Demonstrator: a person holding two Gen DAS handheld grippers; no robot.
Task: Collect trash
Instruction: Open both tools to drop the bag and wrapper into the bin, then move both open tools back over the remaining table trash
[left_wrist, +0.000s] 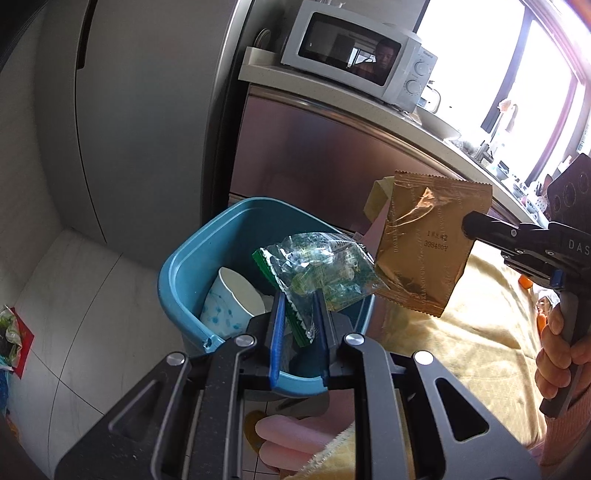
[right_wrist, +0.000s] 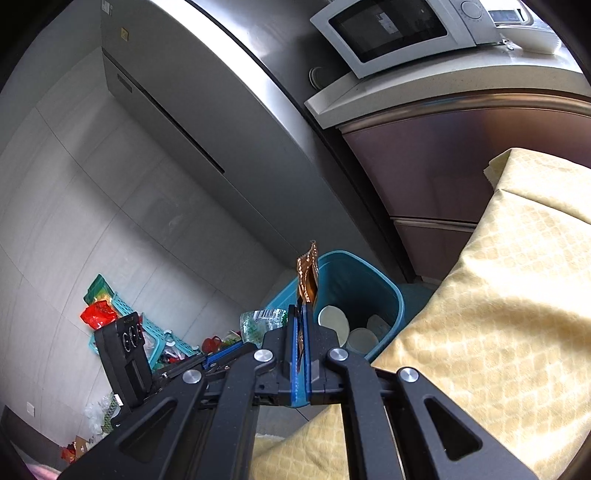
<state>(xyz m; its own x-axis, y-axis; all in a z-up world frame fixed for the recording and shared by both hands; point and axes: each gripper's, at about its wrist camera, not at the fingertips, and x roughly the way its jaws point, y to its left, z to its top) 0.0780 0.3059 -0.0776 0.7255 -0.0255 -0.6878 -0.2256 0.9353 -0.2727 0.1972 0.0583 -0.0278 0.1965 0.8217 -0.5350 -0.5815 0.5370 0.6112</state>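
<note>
Clear wrapper (left_wrist: 317, 273) pinched by left tongs (left_wrist: 299, 314), gold packet (left_wrist: 428, 243) clamped in right tongs (right_wrist: 300, 317); blue bin (left_wrist: 192, 266) below both.

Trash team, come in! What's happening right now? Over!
Left hand-held gripper shut on clear green wrapper above blue bin. Right hand-held gripper shut on gold wrapper, nearby. Nothing blocking the bin.

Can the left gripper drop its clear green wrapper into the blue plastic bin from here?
Probably yes: the left gripper holds the clear green wrapper right above the open blue plastic bin, nothing between them.
</note>
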